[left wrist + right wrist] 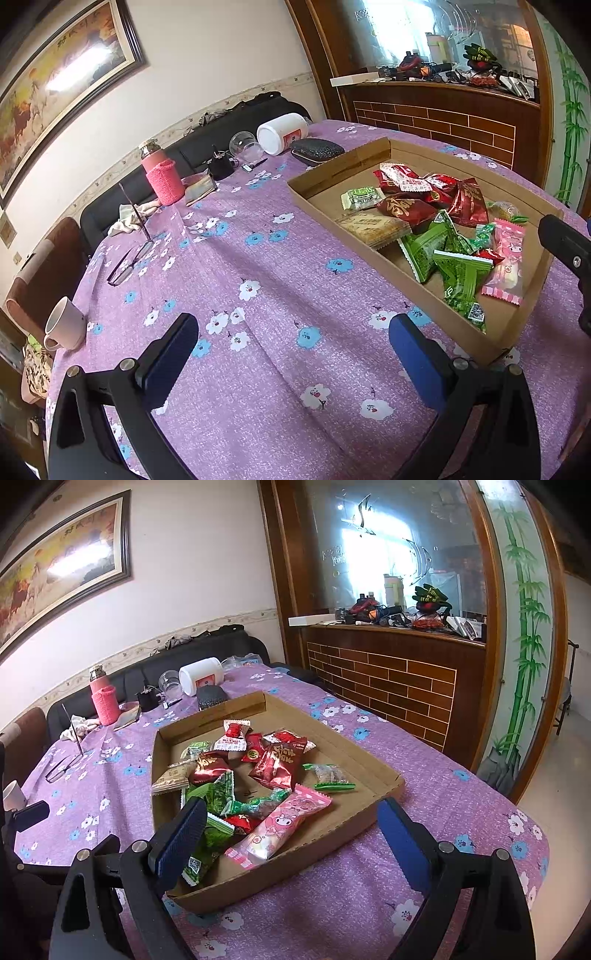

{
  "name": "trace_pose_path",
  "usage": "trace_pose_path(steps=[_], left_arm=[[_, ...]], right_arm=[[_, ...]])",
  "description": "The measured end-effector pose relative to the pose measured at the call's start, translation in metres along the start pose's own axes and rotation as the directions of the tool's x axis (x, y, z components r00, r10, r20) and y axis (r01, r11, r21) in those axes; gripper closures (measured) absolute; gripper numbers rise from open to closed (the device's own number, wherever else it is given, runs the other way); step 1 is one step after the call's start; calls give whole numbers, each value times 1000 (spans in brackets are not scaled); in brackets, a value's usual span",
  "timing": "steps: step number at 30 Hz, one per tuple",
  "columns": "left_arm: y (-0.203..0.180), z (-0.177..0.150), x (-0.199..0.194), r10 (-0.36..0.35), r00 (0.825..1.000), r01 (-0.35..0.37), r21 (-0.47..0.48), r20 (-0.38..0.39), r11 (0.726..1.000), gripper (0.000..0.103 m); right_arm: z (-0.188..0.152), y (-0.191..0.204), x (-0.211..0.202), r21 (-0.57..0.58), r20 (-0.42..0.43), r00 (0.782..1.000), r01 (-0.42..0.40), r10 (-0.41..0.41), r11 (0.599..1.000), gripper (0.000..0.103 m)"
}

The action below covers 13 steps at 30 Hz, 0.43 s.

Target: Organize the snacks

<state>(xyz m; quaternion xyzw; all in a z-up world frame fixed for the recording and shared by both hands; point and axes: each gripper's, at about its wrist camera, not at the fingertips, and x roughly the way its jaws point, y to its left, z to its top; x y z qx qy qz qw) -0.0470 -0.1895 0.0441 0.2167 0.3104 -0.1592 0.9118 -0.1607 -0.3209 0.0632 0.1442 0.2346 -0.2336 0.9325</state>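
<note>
A shallow cardboard tray [513, 325] [373, 797] lies on the purple flowered tablecloth [258, 295]. It holds several snack packets: red ones [410, 184] [277, 764], green ones [443, 254] [214, 794], a pink packet [506, 266] [280, 827] and a beige biscuit pack [373, 225] [171, 779]. My left gripper [295, 354] is open and empty over bare cloth, left of the tray. My right gripper [291, 845] is open and empty, hovering over the tray's near edge above the pink packet.
A white mug [64, 326], glasses [129, 264], a pink-sleeved bottle [162, 173], a white jar on its side [282, 133] and a dark pouch [317, 149] sit along the table's far and left sides. A wooden counter [388, 679] stands beyond the table.
</note>
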Motion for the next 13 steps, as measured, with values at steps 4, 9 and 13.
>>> trace_pose_path(steps=[4, 9, 13], left_arm=[[-2, 0, 2, -13, 1000, 13, 5, -11, 1000, 0], [0, -1, 2, -10, 1000, 10, -8, -20, 1000, 0], [3, -2, 2, 2, 1000, -3, -14, -27, 1000, 0]], right_arm=[[0, 0, 0, 0, 1, 1000, 0, 0, 1000, 8], [0, 0, 0, 2, 4, 1000, 1, -1, 1000, 8], [0, -2, -1, 3, 4, 1000, 3, -3, 1000, 8]])
